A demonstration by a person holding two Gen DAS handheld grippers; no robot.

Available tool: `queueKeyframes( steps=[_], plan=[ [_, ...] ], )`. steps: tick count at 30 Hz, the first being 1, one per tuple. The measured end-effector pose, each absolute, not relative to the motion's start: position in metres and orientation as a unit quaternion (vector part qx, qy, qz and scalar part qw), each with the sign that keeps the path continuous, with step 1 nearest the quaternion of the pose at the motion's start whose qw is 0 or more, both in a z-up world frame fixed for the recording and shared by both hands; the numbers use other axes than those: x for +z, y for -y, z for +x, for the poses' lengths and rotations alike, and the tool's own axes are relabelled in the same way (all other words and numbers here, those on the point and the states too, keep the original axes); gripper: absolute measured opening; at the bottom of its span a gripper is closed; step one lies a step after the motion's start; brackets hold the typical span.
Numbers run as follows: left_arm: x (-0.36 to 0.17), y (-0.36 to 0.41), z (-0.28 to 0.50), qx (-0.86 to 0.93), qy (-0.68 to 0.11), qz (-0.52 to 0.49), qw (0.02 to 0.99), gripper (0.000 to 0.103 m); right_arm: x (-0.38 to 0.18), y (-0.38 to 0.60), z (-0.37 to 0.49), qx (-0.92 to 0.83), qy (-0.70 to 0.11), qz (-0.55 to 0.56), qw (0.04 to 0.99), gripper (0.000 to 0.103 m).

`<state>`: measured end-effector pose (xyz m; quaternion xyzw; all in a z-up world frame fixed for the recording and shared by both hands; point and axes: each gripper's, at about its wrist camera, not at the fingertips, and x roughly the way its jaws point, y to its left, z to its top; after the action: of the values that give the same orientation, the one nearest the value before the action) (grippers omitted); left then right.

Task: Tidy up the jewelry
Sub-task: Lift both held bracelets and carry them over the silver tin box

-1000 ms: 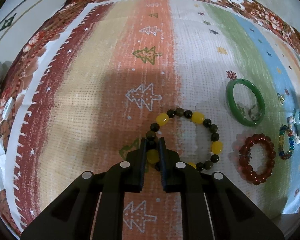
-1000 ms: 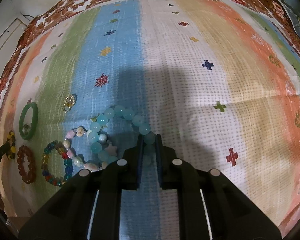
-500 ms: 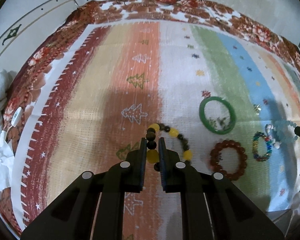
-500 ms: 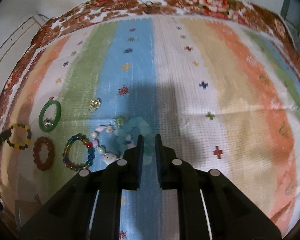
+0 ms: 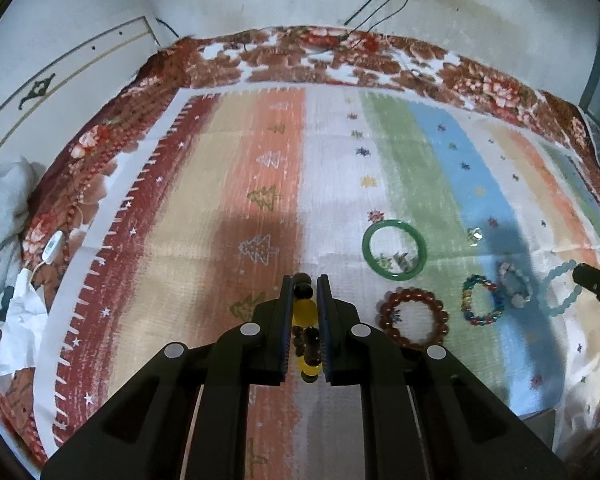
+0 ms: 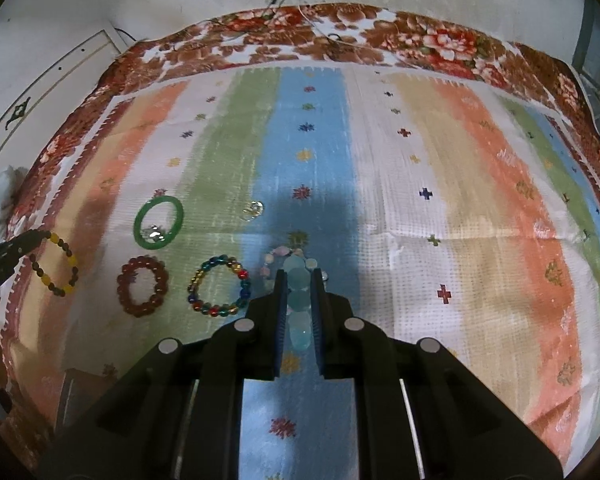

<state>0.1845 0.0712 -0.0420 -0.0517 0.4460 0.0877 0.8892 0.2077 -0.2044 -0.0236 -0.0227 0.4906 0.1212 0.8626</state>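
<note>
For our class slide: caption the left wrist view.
Left gripper pinches a yellow-and-dark bead bracelet above the striped cloth.

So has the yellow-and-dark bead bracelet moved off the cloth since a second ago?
Yes. The yellow-and-dark bracelet now hangs lifted in the left gripper, no longer lying beside the red bracelet.

Bracelets (image 6: 218, 291) crowd cloth's (image 6: 480, 216) left; right half open.

Yellow-and-dark bead bracelet (image 5: 305, 312) and pale aqua bead bracelet (image 6: 299, 300) both hang pinched; green bangle (image 5: 394, 249) lies flat on the cloth.
</note>
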Motion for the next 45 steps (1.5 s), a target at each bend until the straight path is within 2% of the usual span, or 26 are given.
queueKeyframes(
  steps=[27, 45],
  plan=[
    [0.008, -0.015, 0.123, 0.026, -0.377, -0.045, 0.925, 0.011, 0.044, 0.188, 0.121, 0.200, -0.431, -0.001, 0.880, 0.013],
    [0.007, 0.033, 0.057, -0.045, -0.368, -0.031, 0.928, 0.011, 0.049, 0.180, 0.060, 0.245, -0.427, 0.008, 0.870, 0.013]
  ],
)
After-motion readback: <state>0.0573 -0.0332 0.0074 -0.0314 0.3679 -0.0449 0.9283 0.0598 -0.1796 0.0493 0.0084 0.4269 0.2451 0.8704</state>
